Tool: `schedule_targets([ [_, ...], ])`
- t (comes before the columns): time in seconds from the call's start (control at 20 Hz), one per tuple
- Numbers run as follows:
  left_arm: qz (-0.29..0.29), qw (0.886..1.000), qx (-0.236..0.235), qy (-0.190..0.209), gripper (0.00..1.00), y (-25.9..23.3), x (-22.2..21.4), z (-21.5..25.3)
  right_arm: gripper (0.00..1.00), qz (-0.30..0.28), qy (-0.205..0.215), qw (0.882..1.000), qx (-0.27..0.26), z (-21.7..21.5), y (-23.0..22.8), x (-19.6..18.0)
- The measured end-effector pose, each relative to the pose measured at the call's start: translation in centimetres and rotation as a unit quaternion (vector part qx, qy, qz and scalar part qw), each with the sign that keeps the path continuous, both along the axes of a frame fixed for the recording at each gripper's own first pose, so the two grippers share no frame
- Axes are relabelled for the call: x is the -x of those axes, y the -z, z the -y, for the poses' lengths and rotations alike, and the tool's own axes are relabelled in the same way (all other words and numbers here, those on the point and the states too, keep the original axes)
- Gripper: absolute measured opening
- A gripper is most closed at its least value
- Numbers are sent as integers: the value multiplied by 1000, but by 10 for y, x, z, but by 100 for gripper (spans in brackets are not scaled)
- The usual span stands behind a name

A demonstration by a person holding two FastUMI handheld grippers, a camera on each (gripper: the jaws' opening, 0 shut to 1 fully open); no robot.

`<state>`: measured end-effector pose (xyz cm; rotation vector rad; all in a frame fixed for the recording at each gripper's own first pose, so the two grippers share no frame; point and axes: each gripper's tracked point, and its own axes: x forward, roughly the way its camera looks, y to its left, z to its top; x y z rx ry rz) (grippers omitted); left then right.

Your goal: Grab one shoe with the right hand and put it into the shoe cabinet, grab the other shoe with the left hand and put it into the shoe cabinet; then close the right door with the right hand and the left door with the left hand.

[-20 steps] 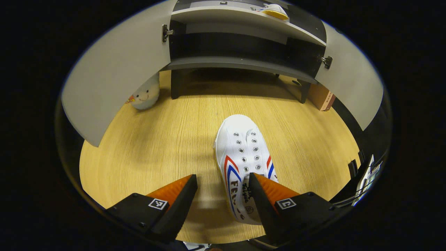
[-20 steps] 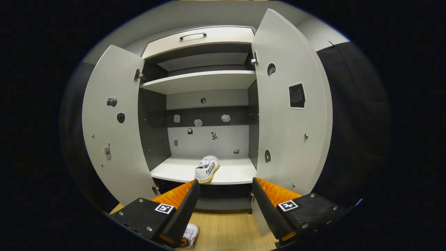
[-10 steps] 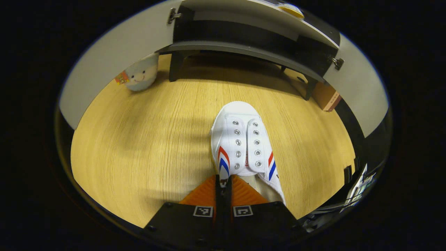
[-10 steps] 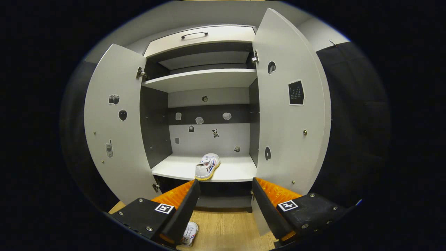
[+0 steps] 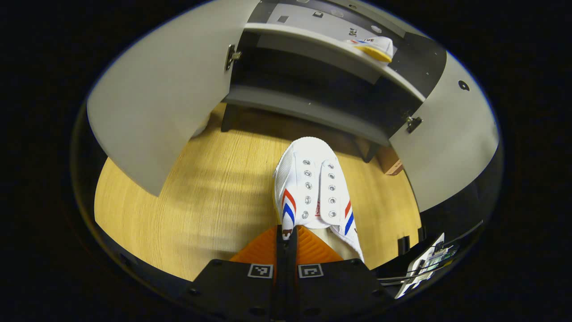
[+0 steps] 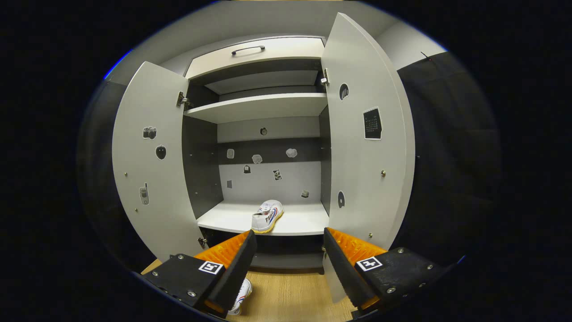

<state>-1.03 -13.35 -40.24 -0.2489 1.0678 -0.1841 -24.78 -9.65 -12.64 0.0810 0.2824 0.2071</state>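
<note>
A white shoe with red and blue stripes points toward the open shoe cabinet. My left gripper is shut on the rim of this shoe at its heel end, and the shoe seems to hang just above the wooden floor. The other shoe lies on the cabinet's lower shelf. In the right gripper view that shelved shoe rests near the shelf's front edge. My right gripper stands open in front of the cabinet, holding nothing. The held shoe peeks out behind its left finger.
Both cabinet doors stand wide open, the left door and the right door. A drawer with a handle tops the cabinet, and an upper shelf is bare. A brown box sits by the cabinet's right foot.
My left gripper shut on the shoe's heel rim, then raised it and brought it nearer the cabinet. The right gripper has barely shifted and stays open.
</note>
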Motion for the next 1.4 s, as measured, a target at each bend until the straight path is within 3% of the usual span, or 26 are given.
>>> schedule_targets([
  [0.35, 109, 994, 25, 1, 7, -164, -66, -18, 93, 14, -18, 1000, -5, -4, -9, -5],
  [0.55, 171, 985, 13, 3, 6, -215, -113, -20, 93, 25, -36, 999, -9, -10, -17, -4],
  [0.8, 211, 977, -2, -22, 6, -260, -183, -27, 93, 40, -58, 997, -13, -14, -25, 0],
  [1.15, 205, 978, -28, -28, 6, -263, -286, -28, 93, 40, -66, 997, -25, -15, -26, 1],
  [1.4, 139, 988, -57, -33, 6, -213, -338, -37, 93, 42, -67, 996, -30, -17, -28, 2],
])
